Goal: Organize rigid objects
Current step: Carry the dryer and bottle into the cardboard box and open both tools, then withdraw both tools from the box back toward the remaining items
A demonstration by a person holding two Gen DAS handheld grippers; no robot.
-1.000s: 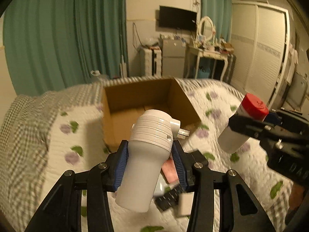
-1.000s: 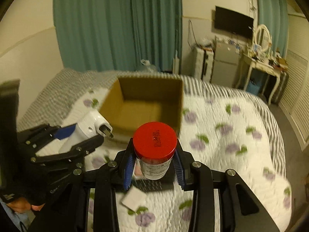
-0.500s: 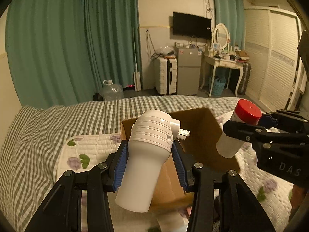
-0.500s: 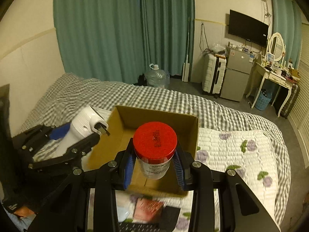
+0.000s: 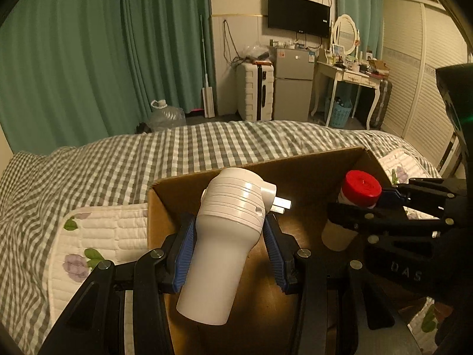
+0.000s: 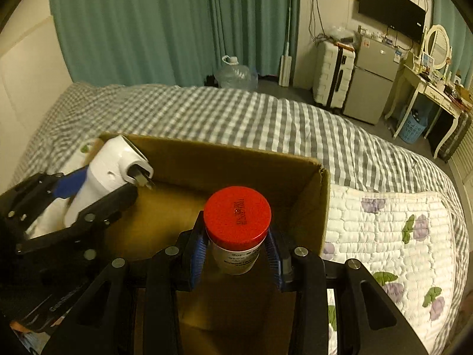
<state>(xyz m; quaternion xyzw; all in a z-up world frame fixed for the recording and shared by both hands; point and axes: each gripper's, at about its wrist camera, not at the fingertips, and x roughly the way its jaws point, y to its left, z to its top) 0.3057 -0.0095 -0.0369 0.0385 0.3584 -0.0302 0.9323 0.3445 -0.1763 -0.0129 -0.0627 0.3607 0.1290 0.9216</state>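
Left gripper [image 5: 229, 250] clenched on a white plug-in device [image 5: 226, 236], blue pads [image 5: 184, 254] pressed to both sides of its body, ridged head and metal prongs pointing forward past the fingertips. Right gripper [image 6: 236, 253] clamped likewise on a red-lidded jar [image 6: 237, 227], lid up, label partly hidden between the pads. Both held over the open cardboard box [image 5: 310, 171], the device near the box's left wall, the jar toward its right wall, well apart from each other. Seen from the right wrist: device [image 6: 109, 177] and left gripper [image 6: 88, 204] off to the left, above the box's [image 6: 313, 204] left edge. Beneath and around the box, a white quilt with purple flowers [image 6: 384, 222] over a grey checked bedspread [image 5: 118, 159]. Farther ahead, green curtains [image 5: 103, 44], a water jug [image 5: 165, 115], a white suitcase [image 5: 252, 91], a small fridge [image 5: 292, 80], a wall television [image 5: 298, 14] and a dressing table with an oval mirror [image 5: 344, 34].
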